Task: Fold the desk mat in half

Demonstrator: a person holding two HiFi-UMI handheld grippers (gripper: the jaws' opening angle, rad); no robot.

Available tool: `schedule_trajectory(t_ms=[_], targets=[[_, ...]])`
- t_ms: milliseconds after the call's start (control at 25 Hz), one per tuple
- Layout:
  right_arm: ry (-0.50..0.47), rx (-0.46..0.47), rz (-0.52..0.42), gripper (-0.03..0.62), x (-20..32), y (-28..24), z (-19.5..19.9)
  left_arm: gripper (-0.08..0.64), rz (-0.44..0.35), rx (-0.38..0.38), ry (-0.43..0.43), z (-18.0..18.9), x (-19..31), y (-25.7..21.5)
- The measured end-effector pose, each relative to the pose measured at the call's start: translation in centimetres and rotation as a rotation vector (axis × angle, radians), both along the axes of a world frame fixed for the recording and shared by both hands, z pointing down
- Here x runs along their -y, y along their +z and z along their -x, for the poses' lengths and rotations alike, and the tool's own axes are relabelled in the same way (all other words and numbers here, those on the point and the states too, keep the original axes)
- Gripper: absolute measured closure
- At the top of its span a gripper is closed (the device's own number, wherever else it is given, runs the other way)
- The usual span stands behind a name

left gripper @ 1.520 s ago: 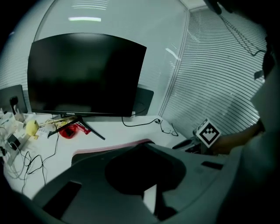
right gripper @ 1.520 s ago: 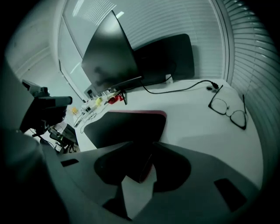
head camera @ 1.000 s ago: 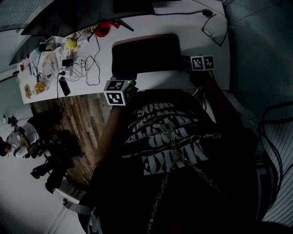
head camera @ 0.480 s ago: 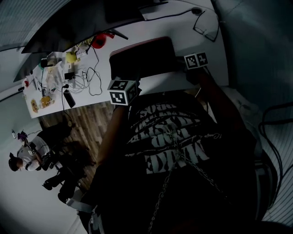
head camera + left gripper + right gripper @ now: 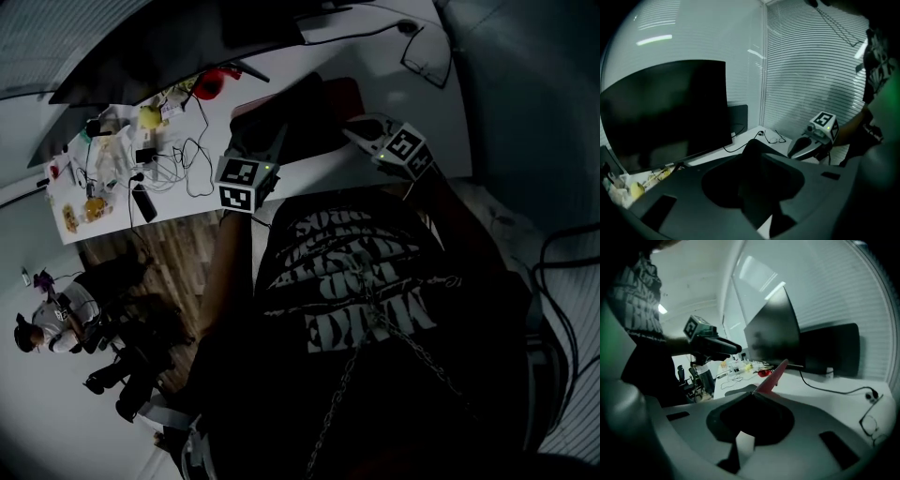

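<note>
The desk mat (image 5: pixel 305 108), dark on top and red underneath, lies on the white desk (image 5: pixel 403 94) with its near edge raised. My right gripper (image 5: pixel 361 131) has just been closing and is shut on the mat's near right edge. In the right gripper view the red underside (image 5: pixel 771 376) rises out of those jaws. My left gripper (image 5: pixel 267 141) is at the near left edge. Its jaws have just been opening and stand apart, with a dark flap of mat (image 5: pixel 757 164) upright between them. The left gripper view also shows the right gripper (image 5: pixel 806 145).
A dark monitor (image 5: pixel 187 37) stands at the back of the desk. Cables and small clutter (image 5: pixel 141 141) cover its left end, with a red object (image 5: pixel 211 80) behind the mat. Glasses (image 5: pixel 427 61) lie at the far right. A person (image 5: pixel 47 323) sits at the lower left.
The mat lay flat before; its near edge is now lifted and the red underside shows. The right gripper has risen and rolled with the edge. The left gripper has risen a little.
</note>
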State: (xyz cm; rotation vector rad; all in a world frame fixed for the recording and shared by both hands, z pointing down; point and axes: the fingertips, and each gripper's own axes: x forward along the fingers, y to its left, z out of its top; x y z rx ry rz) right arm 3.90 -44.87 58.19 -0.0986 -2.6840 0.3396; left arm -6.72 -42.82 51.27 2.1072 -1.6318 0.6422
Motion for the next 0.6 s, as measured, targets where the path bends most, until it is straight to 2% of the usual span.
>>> schedule_trajectory(t_ms=[120,320,520,600], targets=[[-0.102,0.077,-0.083,0.581,-2.6,-2.3,0.6,0.419,-0.031,0.062,0.050,1.7,-0.6,-1.0],[-0.328,0.147,-0.245,0.581,-7.2,-4.2,0.6,0.370,-0.044,0.064,0.185,2.4,-1.0,-1.3],[-0.372,0.098,-0.306,0.581,-8.3,-3.6,1.0,0.308,-0.010,0.205,0.426,1.9,-1.2,0.5],[-0.384,0.074,-0.323,0.581,-8.9,-3.0,0.9,0.301,0.015,0.200,0.511,1.3,-1.4,1.5]])
